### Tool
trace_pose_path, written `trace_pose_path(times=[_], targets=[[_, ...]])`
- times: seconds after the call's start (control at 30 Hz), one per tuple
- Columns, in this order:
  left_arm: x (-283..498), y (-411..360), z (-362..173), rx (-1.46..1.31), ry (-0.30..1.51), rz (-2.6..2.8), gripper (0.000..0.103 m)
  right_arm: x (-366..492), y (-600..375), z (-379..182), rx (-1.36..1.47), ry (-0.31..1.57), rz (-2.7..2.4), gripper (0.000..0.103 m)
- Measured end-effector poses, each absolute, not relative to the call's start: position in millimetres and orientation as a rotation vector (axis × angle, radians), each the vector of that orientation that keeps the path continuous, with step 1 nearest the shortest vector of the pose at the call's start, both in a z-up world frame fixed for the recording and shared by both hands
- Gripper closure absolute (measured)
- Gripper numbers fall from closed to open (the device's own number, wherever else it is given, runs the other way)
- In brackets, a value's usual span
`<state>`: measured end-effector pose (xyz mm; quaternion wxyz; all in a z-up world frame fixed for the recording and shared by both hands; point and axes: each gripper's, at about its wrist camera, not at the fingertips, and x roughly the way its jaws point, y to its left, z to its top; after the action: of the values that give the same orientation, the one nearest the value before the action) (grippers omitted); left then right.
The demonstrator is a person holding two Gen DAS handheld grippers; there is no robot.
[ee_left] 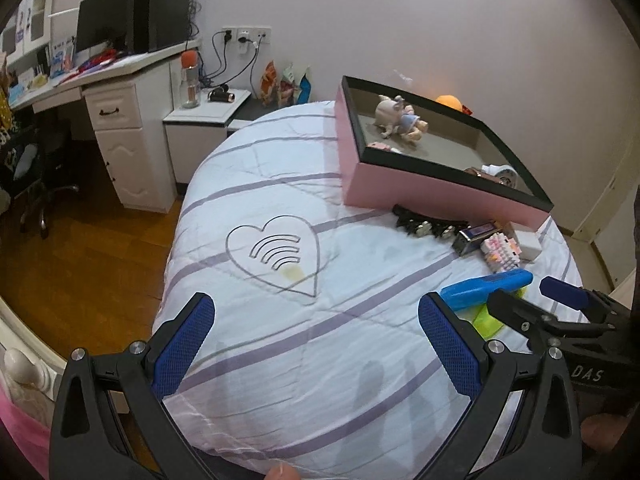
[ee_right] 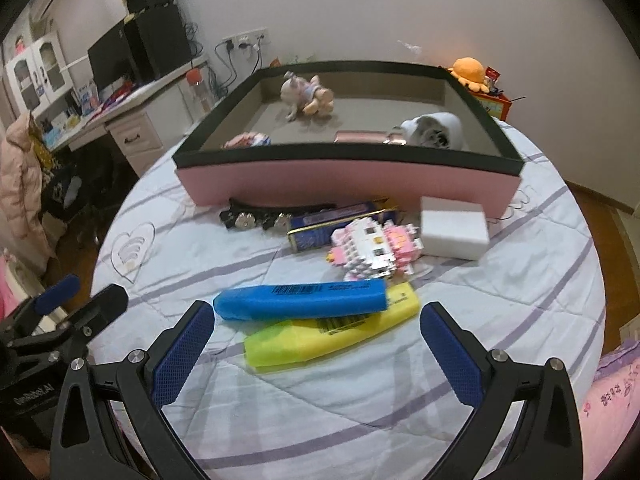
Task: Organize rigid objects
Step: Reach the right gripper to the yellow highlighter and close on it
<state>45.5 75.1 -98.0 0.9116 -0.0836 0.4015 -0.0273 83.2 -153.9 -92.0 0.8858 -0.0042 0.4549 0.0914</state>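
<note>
Only "DAS" reads on the right gripper (ee_left: 532, 296); both grippers' jaws gape empty, left gripper (ee_left: 316, 344) included.

Both wrist views look forward low over bed (ee_left: 304, 360), sharing pink box (ee_right: 344, 184).

The letters "DAS" stand in white on the right gripper (ee_left: 520, 300)'s black body. Barcodes on the blue marker (ee_right: 300, 300) and yellow marker (ee_right: 332, 332) are too blurred to read.

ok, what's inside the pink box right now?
Inside the pink box: a doll figure at the back, a white round item, a rose-gold piece and a small pink item. The near wall hides the floor right behind it.
</note>
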Motion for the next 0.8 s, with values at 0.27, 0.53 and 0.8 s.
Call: trace_pose_path(times=[0.27, 0.53, 0.8], targets=[[44.9, 77.6, -101.9, -0.184, 0.832, -0.062, 0.0, 82.3, -164.5, -108.1, -0.023, 0.99, 0.138, 0.0], [46.0, 64.7, -103.1, -0.16, 0.843, -0.083, 0.0, 75.2, -175.1, -109.9, 0.023, 1.003, 0.148, 0.0], [46.2, 59.1, -102.7, -0.148, 0.846, -0.092, 0.0, 78.9, -161.8, -112.1, 0.021, 0.988, 0.081, 0.0]])
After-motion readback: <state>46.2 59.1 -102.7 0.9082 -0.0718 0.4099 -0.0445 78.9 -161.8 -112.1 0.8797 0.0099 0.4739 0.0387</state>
